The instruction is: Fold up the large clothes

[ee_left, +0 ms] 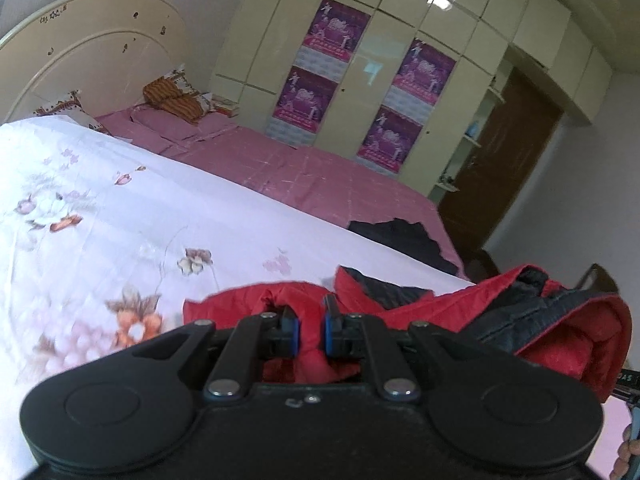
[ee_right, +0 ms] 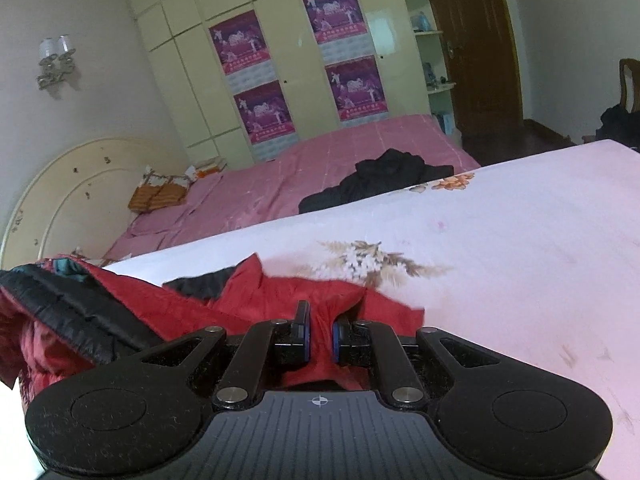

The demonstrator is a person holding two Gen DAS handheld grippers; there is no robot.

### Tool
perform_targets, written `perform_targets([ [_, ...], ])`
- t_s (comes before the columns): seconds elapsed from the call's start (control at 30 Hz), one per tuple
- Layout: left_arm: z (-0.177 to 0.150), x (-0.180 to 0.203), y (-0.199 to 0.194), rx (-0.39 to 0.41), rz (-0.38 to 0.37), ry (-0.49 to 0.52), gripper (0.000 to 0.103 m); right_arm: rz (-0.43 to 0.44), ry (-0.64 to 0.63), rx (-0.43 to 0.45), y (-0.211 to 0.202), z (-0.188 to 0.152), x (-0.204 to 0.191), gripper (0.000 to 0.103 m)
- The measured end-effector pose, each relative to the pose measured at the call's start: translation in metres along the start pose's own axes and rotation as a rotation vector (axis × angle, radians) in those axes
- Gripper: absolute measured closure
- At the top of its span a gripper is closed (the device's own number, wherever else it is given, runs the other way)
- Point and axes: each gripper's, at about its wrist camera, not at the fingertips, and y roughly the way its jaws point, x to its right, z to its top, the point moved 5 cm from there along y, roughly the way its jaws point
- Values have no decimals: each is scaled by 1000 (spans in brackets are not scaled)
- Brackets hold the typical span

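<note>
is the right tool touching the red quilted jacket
Touching. The right wrist view shows the right tool closed on a fold of the red quilted jacket, red fabric pinched between its fingers above the white floral sheet.

text: none legible | posters (ee_right: pixel 239 42) on wardrobe: print too blurred to read

— Where do my two cameras sit?
— Each close behind its gripper, low over the red jacket (ee_left: pixel 400 292), facing the wardrobe (ee_left: pixel 400 92).
— Shared?
— Jacket (ee_right: pixel 280 292), wardrobe (ee_right: pixel 288 60), pink bed (ee_right: pixel 320 168).
</note>
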Motion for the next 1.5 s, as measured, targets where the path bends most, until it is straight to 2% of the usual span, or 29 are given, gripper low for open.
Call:
perform_targets([
  [0.23, 11, -8, 58, -38, 90, -12, 92, -35, 43, -74, 68, 9, 25, 94],
  [0.43, 12, -8, 90, -69, 146, 22, 92, -35, 50, -133, 108, 9, 35, 94],
  [0.63, 11, -16, 109, -93, 181, -11, 81, -22, 69, -154, 128, 12, 38, 93],
  [0.67, 12, -17, 109, -92, 176, -21, 80, -14, 71, -149, 130, 13, 37, 87],
  [0.7, 13, -19, 110, -91, 169, -33, 77, -8, 77, -143, 130, 14, 38, 74],
  [0.73, 14, -20, 112, -90, 158, -49, 69, -9, 83, -129, 130, 15, 39, 67],
  [0.77, 15, -21, 112, -90, 147, -68, 64, -10, 89, -114, 130, 18, 39, 53],
  [0.8, 17, -22, 113, -88, 139, -81, 48, -7, 96, -97, 129, 20, 39, 30],
  [0.83, 19, -21, 113, -76, 140, -82, 27, -17, 97, -74, 128, 22, 40, 16],
  [0.87, 22, -20, 111, -49, 158, -70, 15, -31, 88, -47, 125, 25, 39, 1],
  [0.9, 24, -18, 109, -12, 174, -53, 4, -33, 74, -29, 123, 27, 38, 1],
  [0.93, 28, -15, 103, 33, 173, -30, 5, -34, 62, -27, 122, 29, 37, 1],
  [1.0, 30, -11, 98, 52, 160, -1, 5, -37, 50, -13, 118, 31, 36, 1],
  [1.07, 26, -9, 95, 12, 160, 36, 5, -33, 31, -8, 115, 32, 35, 1],
  [1.13, 18, -9, 94, -31, 161, 84, 5, -12, 16, -52, 119, 28, 36, 1],
  [1.2, 7, -13, 94, -71, 189, 134, 6, -29, -1, -94, 125, 22, 40, 1],
  [1.27, -3, -22, 95, -104, 226, 145, 11, -64, -16, -140, 134, 12, 43, 1],
  [1.37, -12, -35, 103, -173, 229, 79, 31, -58, -30, -194, 144, -2, 44, 2],
  [1.4, -15, -40, 106, -193, 212, 56, 49, -45, -41, -198, 145, -5, 41, 24],
  [1.43, -18, -41, 108, -202, 198, 43, 59, -30, -56, -211, 148, -8, 38, 43],
  [1.47, -19, -40, 109, -195, 197, 49, 63, -30, -63, -222, 151, -11, 35, 66],
  [1.5, -20, -39, 109, -187, 195, 62, 71, -28, -67, -217, 151, -13, 33, 67],
])
